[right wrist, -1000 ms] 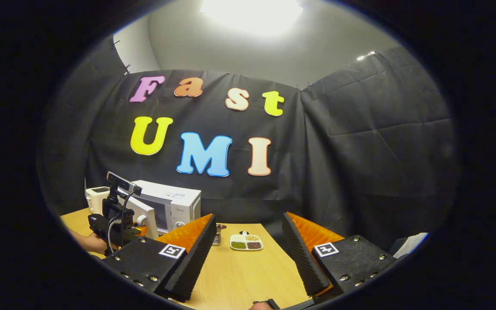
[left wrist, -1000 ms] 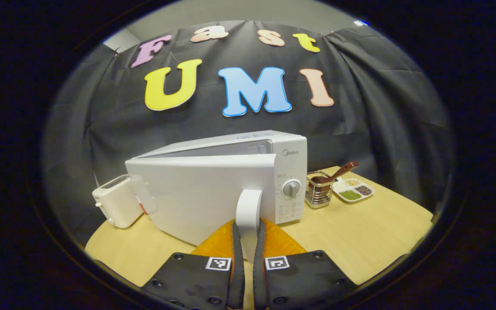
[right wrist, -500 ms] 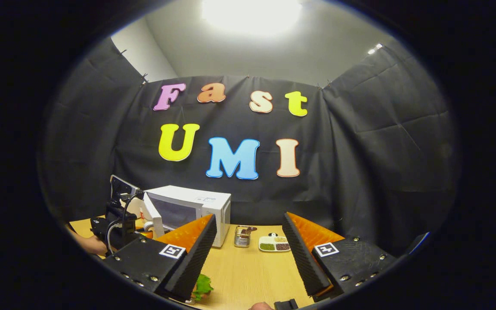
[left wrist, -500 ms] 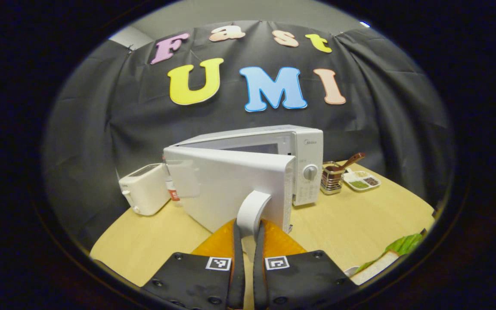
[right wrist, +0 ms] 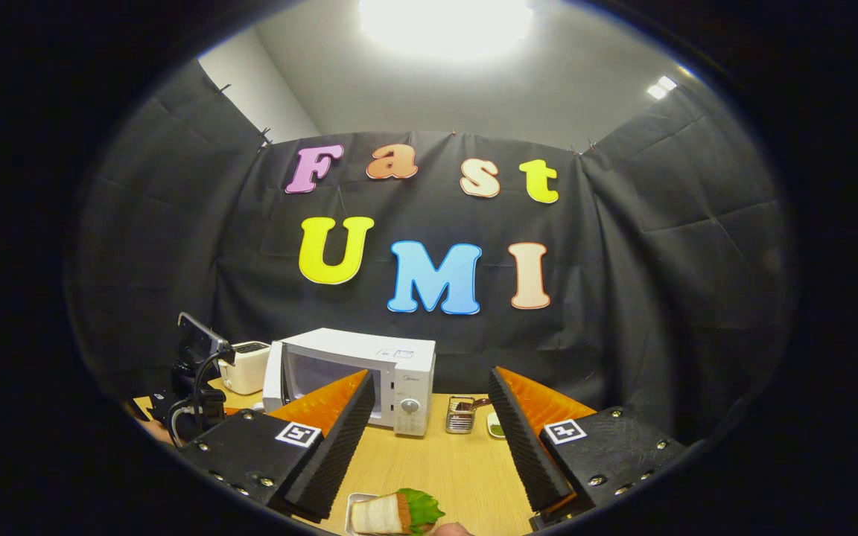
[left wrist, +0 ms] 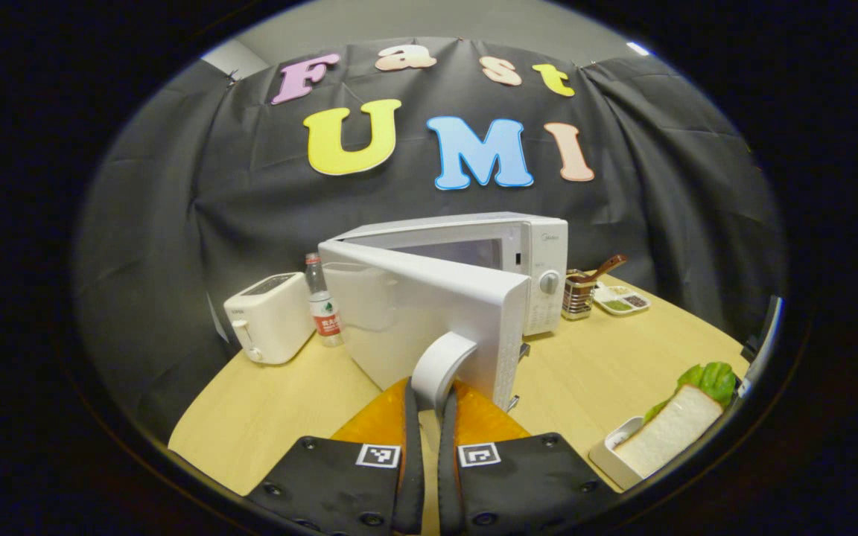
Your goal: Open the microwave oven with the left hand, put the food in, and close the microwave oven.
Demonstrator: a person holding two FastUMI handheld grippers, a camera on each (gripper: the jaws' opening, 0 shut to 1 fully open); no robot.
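Note:
The white microwave (left wrist: 541,246) stands on the wooden table, its door (left wrist: 414,305) swung partly open toward me. My left gripper (left wrist: 429,393) is shut on the door's curved white handle (left wrist: 440,357). A sandwich with lettuce (left wrist: 671,428) lies in a small white dish at the right, near the table's front. In the right gripper view the microwave (right wrist: 407,380) stands far off at the left, with the sandwich (right wrist: 392,512) just below and in front of my right gripper (right wrist: 429,420). That gripper is open and holds nothing. The left gripper (right wrist: 191,394) is at the far left.
A white toaster (left wrist: 269,316) and a water bottle (left wrist: 321,309) stand left of the microwave. To its right are a wire holder with a spoon (left wrist: 578,294) and a divided dish of seeds (left wrist: 623,300). Bare table (left wrist: 593,365) lies between the microwave and the sandwich.
The microwave door has swung farther open with my left gripper on its handle. The right gripper view has turned left, bringing the sandwich and more of the microwave into view.

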